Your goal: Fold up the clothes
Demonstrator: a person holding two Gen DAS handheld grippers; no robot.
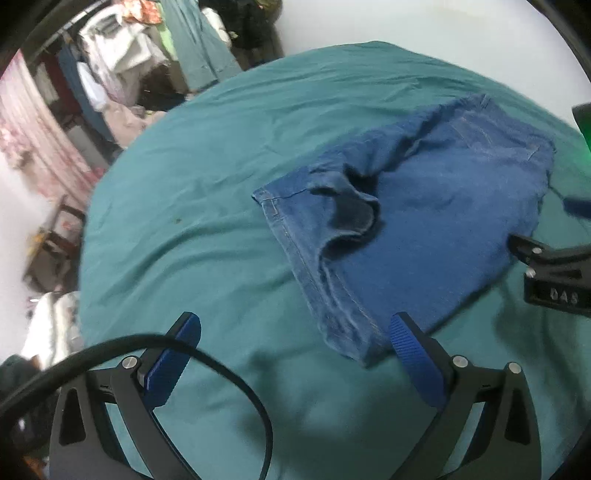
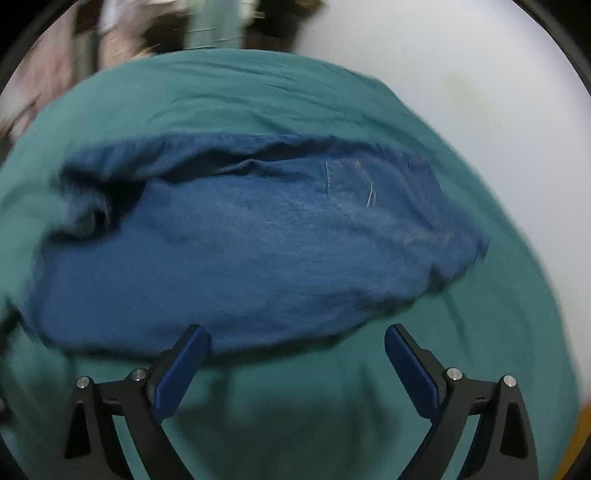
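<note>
Blur and cut-offs in both wrist views

The right wrist view is smearing throughout: the folded jeans [image 2: 236,258] are losing their seams and edges, and the clutter [image 2: 122,33] beyond the teal sheet [image 2: 258,92] is dissolving into streaks too soft to name. In the left wrist view the right gripper [image 1: 554,236] is getting cut off by the right edge, one finger showing only as a blurred blue tip. A black cable [image 1: 207,365] is crossing and hiding part of the left gripper [image 1: 295,334], and a green object [image 1: 583,125] is running off-frame, unidentifiable.
</note>
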